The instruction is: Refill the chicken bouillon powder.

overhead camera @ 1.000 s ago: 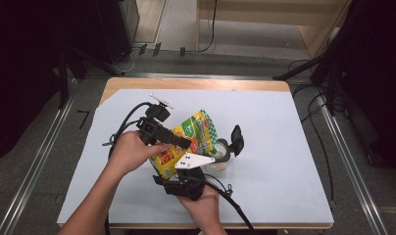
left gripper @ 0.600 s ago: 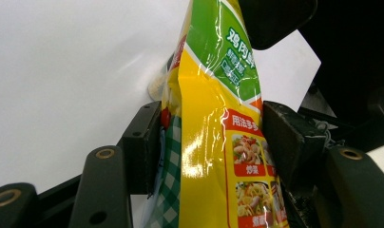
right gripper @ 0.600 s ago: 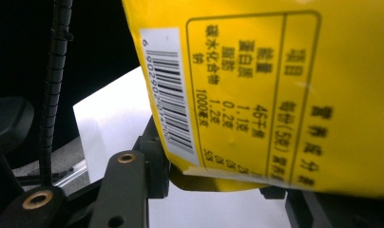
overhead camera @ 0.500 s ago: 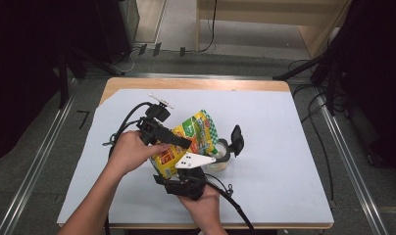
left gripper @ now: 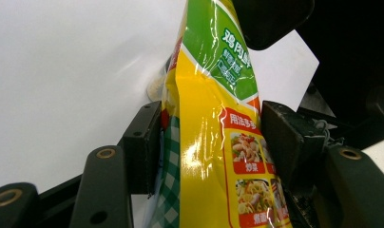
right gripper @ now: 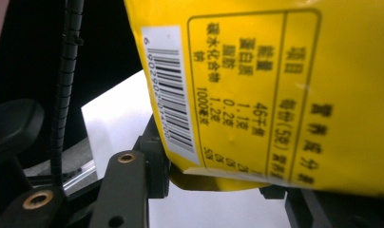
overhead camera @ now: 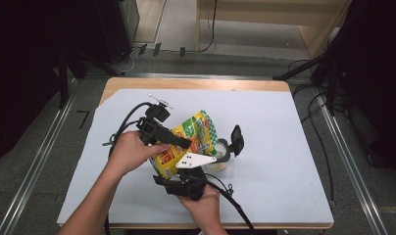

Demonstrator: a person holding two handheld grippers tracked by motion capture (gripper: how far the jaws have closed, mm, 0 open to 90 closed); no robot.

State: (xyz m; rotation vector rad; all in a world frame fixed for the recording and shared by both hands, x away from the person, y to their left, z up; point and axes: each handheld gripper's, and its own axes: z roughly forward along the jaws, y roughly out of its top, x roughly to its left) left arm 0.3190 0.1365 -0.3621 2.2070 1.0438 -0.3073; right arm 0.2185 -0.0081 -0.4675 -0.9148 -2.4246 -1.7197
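Yellow seasoning bag (overhead camera: 186, 142) held above tabletop (overhead camera: 284, 147) centre, cup (overhead camera: 216, 159) at 3 o'clock. Left gripper (left gripper: 209, 142) clamped mid-bag, right gripper (right gripper: 218, 183) clamped on bottom edge. Likely soft, glossy, slippery; best pinched at seams.

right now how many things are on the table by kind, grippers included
grippers: 2 (left gripper, right gripper)
pouches: 1 (yellow and green pouch, both sets of jaws shut on it)
cups: 1 (pale cup beside the pouch)
black lids: 1 (black lid standing at the cup)
total: 5
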